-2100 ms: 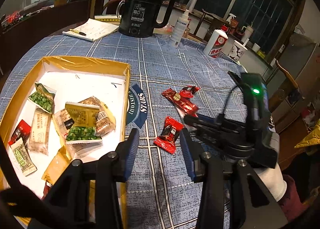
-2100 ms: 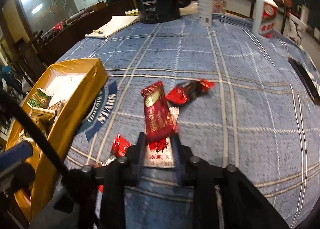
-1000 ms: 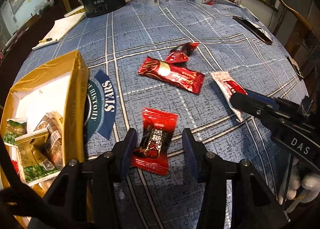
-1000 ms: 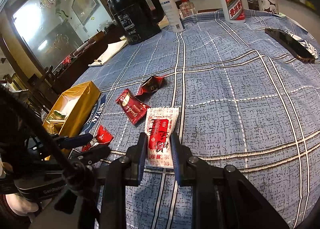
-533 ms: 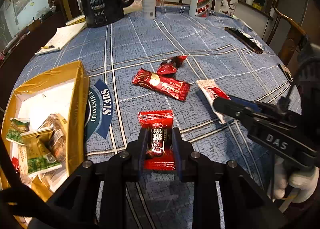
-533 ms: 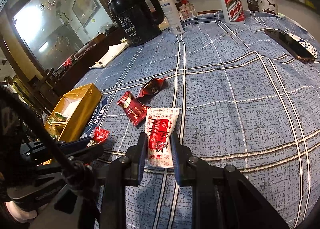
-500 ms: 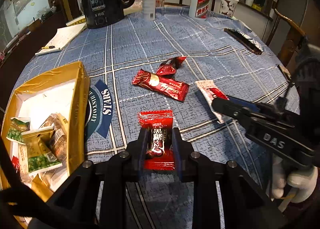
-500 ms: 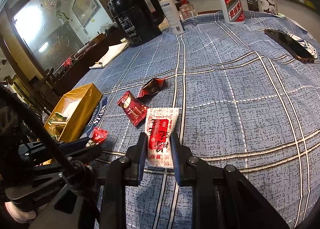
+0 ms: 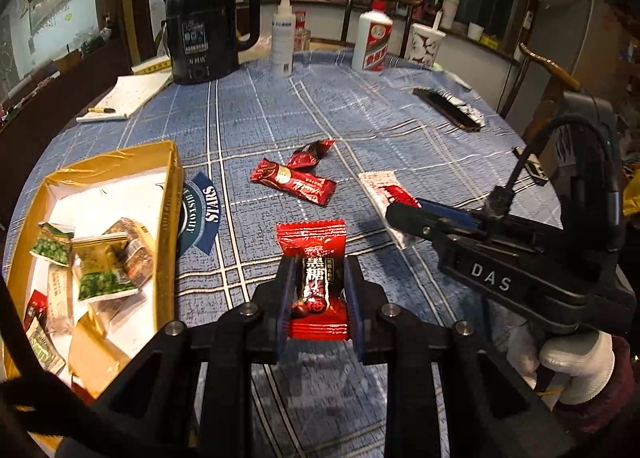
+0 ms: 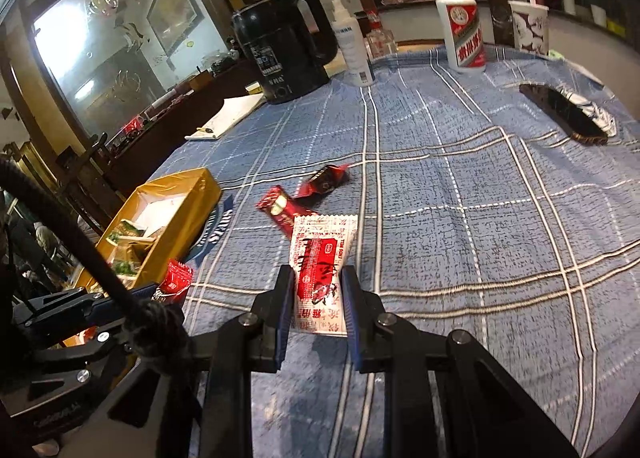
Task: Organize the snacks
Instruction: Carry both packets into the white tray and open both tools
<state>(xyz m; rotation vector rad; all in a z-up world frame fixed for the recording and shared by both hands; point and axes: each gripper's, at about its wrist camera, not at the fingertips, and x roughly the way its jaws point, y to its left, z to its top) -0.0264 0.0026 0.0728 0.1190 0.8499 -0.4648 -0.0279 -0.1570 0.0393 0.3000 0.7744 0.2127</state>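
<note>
Left tool (image 9: 318,290) gripping red candy packet (image 9: 314,278), right tool (image 10: 316,298) gripping white sachet (image 10: 322,266)

bare cloth (image 9: 256,122) between gold box (image 9: 170,194) and kettle (image 9: 208,26)

The tabletop (image 9: 400,146), under blue plaid cloth, bears a gold box (image 9: 170,194), two red packets (image 9: 292,180), a kettle (image 9: 206,28), notepad (image 9: 128,96) and bottles (image 9: 372,42).
</note>
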